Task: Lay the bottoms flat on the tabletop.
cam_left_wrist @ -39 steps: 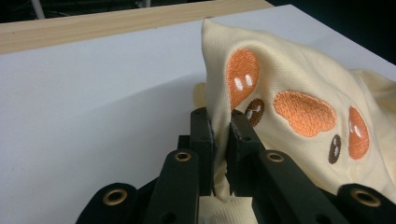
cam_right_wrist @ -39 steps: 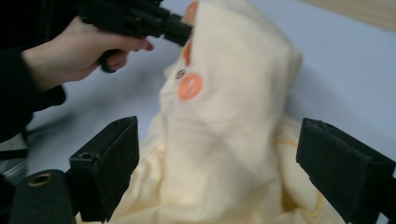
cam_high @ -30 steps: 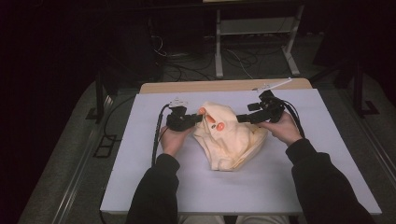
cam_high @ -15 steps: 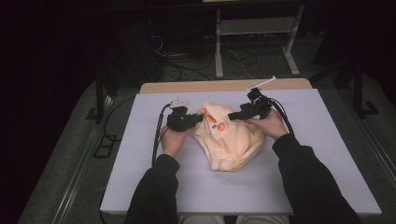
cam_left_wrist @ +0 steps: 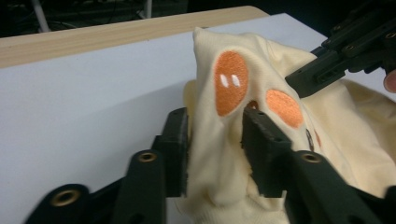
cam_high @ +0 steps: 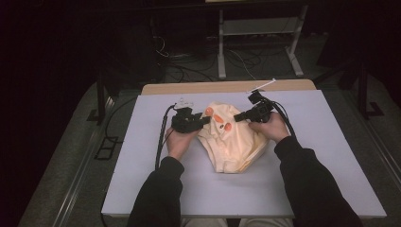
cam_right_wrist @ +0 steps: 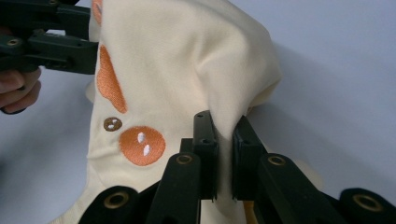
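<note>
Two grippers work one item: a cream-yellow cotton garment w/ orange embroidered patches (cam_high: pixel 230 137), lying crumpled mid-table on the pale lavender-white tabletop (cam_high: pixel 331 156), nearer the far edge than the person's side.

The right gripper (cam_high: pixel 239 116) has just been closing; its jaws now pinch a raised fold of the fabric, pads (cam_right_wrist: pixel 205 140) tight on the cloth w/ just a thin layer between. Prob. a fresh hold so the garment doesn't drop while the other side lets go.

The left gripper (cam_high: pixel 206 120) has just been opening; jaws part-way apart, cloth standing between them as a loose ridge. In the left gripper view one pad (cam_left_wrist: pixel 261 140) seems to brush the fabric, the other stands just beside it, so no real squeeze, I'd judge. The ridge stays up b/c the right side holds the cloth lifted.

Both hands sit near the garment's far end, close together, orange patches between them – looks like a re-grip to spread or straighten it.
</note>
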Motion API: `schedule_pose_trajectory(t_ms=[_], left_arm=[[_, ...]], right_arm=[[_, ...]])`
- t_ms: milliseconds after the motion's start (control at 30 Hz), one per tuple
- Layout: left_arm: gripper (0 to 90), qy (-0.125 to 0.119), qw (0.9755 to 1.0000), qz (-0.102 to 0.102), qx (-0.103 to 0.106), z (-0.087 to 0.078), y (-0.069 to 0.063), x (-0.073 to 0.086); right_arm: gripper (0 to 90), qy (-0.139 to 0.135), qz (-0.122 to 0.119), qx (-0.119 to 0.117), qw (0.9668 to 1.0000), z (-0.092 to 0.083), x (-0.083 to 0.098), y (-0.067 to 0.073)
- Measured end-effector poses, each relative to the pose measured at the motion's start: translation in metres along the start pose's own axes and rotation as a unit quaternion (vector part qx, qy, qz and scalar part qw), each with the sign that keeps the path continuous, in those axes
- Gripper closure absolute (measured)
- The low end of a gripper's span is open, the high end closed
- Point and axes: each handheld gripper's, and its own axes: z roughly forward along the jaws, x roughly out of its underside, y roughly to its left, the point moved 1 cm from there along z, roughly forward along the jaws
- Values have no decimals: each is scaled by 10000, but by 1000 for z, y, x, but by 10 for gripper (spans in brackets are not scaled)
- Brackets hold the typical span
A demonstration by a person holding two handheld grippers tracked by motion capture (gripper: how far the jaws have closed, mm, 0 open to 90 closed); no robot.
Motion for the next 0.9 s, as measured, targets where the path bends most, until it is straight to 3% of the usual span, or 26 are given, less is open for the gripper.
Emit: schedule_pose_trajectory(t_ms=[167, 233, 400, 633, 900], left_arm=[[432, -152, 9990, 64, -407, -5, -7, -6], [426, -174, 9990, 44, -412, -5, -7, -7], [418, -217, 9992, -56, -318, -4, -9, -7], [362, -43, 9995, -85, -286, 7, -15, 2], [307, 139, 9993, -280, 182, 17, -25, 12]], right_arm=[[825, -285, 349, 324, 9985, -20, 1, -16], [825, -330, 411, 398, 9978, -23, 2, -19], [825, -510, 645, 593, 9948, -39, 8, -32], [825, -607, 816, 773, 9918, -51, 19, -46], [825, -694, 880, 865, 9899, -57, 26, -51]])
